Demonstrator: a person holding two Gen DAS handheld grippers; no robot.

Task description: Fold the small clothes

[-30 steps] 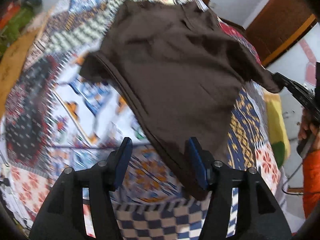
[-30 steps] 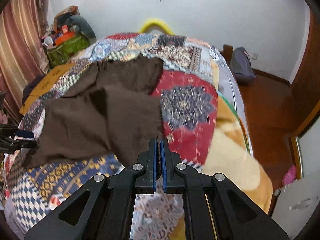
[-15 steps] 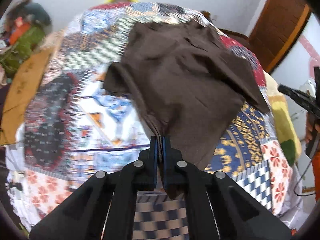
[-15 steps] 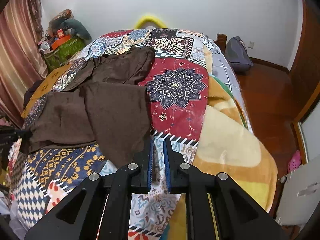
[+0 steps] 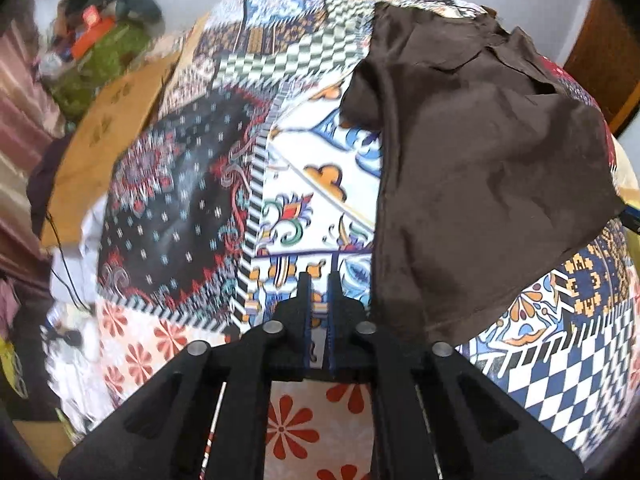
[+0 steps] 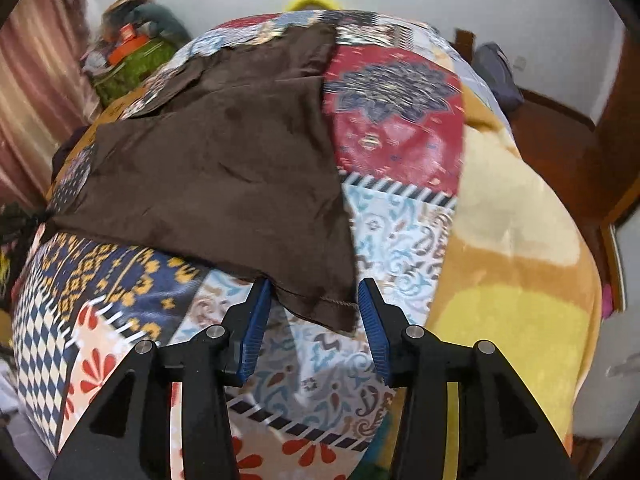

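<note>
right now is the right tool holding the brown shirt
No, the right tool is open, with the brown shirt corner lying loose between its fingers.

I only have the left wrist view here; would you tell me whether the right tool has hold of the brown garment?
Observer: No, the right tool is open, with its fingers wide apart.
Operator: Thank you. Where does it sit relative to the cloth?
Observer: The near corner of the brown garment lies between the two fingers, ungripped, on the quilt.
</note>
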